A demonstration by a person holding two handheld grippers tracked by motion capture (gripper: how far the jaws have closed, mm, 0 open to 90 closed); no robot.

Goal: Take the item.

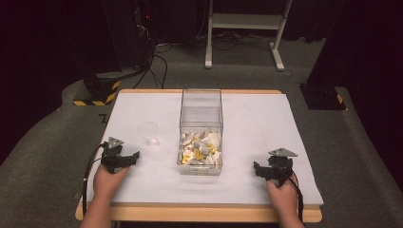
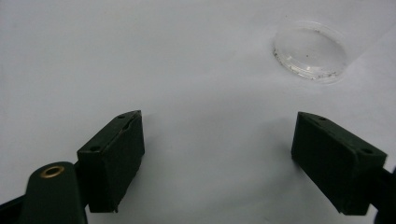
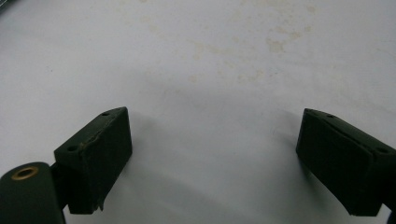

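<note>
Table (image 1: 142,102): flat white matte top on a wood-edged board, rectangular, sitting on grey carpet. Centre of it: tall clear plastic box (image 1: 201,107), square-cornered, open top, see-through walls; bottom layer holds a heap of small pieces (image 1: 199,149), white, grey and yellow, too small to identify. Just left of the box, apart from it: clear plastic cup (image 1: 149,135), upright, thin-walled, round. In the left gripper view the same cup (image 2: 310,52) sits upper right, round transparent base with a few dark specks, ahead of and to the side of the jaws, not between them. Left tongs (image 1: 124,159) rest low at the near-left of the table, held in the person's left hand (image 1: 108,179), grey three-cornered plate on top, black cable trailing off the near edge; jaws spread wide, nothing between them. Left gripper view confirms: left tongs (image 2: 217,158) show two black blocky pads with screw holes, wide gap, bare white surface under them. Right tongs (image 1: 263,169) at near-right of the table, well apart from the box, in the right hand (image 1: 281,192), same grey plate. Right gripper view: right tongs (image 3: 212,161) also spread wide and empty, matte black rectangular pads, left pad edge looks chipped; white surface ahead carries faint yellowish stains (image 3: 275,44).
</note>
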